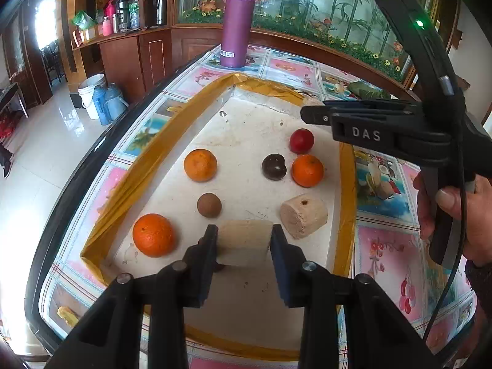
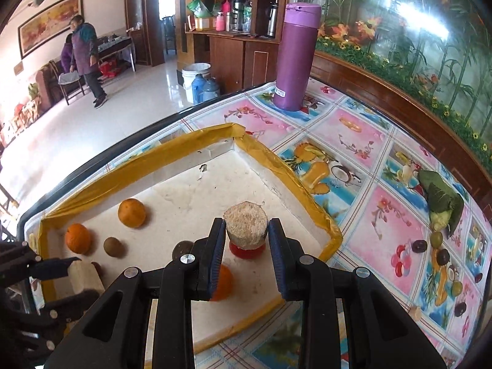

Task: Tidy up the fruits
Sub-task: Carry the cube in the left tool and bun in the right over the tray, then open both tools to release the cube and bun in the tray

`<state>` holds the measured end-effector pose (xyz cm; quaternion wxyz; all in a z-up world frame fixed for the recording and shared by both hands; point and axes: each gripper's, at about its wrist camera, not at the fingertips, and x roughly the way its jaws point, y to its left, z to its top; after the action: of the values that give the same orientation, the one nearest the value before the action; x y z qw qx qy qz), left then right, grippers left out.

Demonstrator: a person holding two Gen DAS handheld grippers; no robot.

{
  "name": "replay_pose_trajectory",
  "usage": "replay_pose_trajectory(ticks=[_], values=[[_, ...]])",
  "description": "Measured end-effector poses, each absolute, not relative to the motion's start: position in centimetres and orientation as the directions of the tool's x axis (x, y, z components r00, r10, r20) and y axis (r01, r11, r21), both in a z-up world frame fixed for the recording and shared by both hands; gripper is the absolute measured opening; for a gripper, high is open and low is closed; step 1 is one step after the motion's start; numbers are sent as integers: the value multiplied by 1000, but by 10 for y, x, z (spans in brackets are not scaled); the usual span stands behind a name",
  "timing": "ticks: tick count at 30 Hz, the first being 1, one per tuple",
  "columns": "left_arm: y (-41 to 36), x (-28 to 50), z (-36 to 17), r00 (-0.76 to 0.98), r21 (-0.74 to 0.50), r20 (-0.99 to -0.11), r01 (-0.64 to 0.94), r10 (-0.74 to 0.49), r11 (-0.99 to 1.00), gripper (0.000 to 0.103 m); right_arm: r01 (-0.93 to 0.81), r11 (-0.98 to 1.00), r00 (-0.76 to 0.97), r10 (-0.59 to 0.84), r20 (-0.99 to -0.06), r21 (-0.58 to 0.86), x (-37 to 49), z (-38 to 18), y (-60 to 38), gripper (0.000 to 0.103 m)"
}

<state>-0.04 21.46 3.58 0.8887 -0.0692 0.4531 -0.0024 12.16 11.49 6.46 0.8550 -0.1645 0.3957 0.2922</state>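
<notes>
Broadly, largest item first:

- Foam tray [image 1: 147, 166]: white and pitted, with a yellow taped rim. It fills the centre of the left view and holds all the loose fruit.
- Left gripper [image 1: 243, 234]: clamped on a pale block [image 1: 246, 244] at lower centre. The block looks dry, stiff and light.
- Right gripper [image 2: 246, 225]: fingers appear closed on a fibrous cylinder [image 2: 246, 219] with a rough end face, held above the red fruit [image 1: 302, 140].
- Loose cylinder [image 1: 303, 215]: lies on its side at right of centre, apart from the rest.
- Three oranges [image 1: 153, 235]: dimpled skin, judged firm and prone to roll. Take hold across the widest girth.
- Dark fruit [image 1: 274, 166] and brown round fruit [image 1: 209, 204]: small and smooth, probably bruise easily. A light squeeze is advised.
</notes>
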Motion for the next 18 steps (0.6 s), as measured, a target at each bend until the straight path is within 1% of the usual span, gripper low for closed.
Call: replay_pose_trajectory(ticks=[12, 18], values=[[207, 8, 20, 555, -103, -829, -35, -66, 994, 37, -671, 741, 447, 363, -817, -38, 149, 35, 149, 28], [204, 9, 18, 559, -96, -827, -32, -62, 995, 37, -691, 721, 427, 351, -834, -50, 154, 24, 158, 28]])
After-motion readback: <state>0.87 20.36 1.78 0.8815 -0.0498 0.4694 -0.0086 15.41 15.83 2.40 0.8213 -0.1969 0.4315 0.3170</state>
